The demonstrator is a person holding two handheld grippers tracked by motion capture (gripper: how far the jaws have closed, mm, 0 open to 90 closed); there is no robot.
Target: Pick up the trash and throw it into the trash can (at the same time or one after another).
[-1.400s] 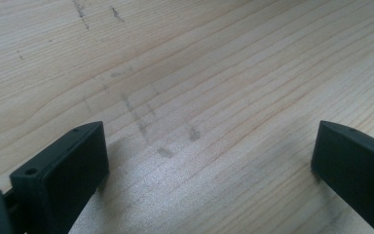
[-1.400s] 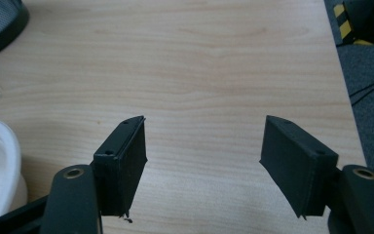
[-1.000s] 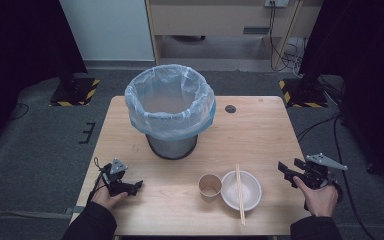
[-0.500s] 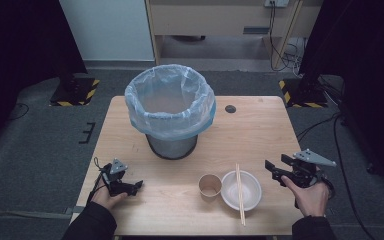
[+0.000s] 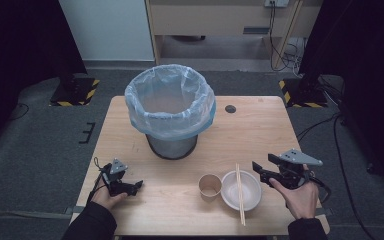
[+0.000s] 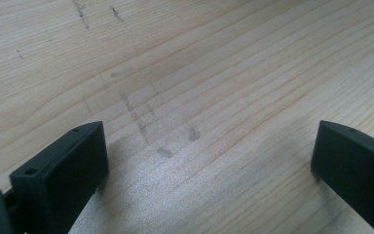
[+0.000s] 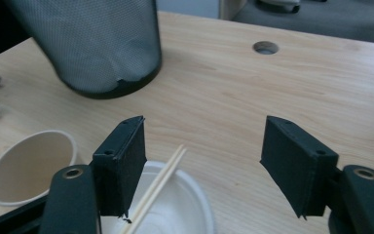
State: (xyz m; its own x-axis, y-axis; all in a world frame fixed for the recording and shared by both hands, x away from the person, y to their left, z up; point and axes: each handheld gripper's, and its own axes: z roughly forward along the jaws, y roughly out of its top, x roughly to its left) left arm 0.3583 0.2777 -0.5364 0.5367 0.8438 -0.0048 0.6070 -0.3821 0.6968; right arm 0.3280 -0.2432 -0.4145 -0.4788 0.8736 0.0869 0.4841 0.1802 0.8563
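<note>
While both claws gape empty, the right claw (image 5: 261,170) hovers just beside the chopsticks (image 5: 239,192) lying across the white bowl (image 5: 241,190).

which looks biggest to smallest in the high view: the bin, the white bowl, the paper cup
1. bin, with its blue liner, by far the largest
2. white bowl, chopsticks across it
3. paper cup, smallest
All sit at similar depth, so the order is safe.
</note>
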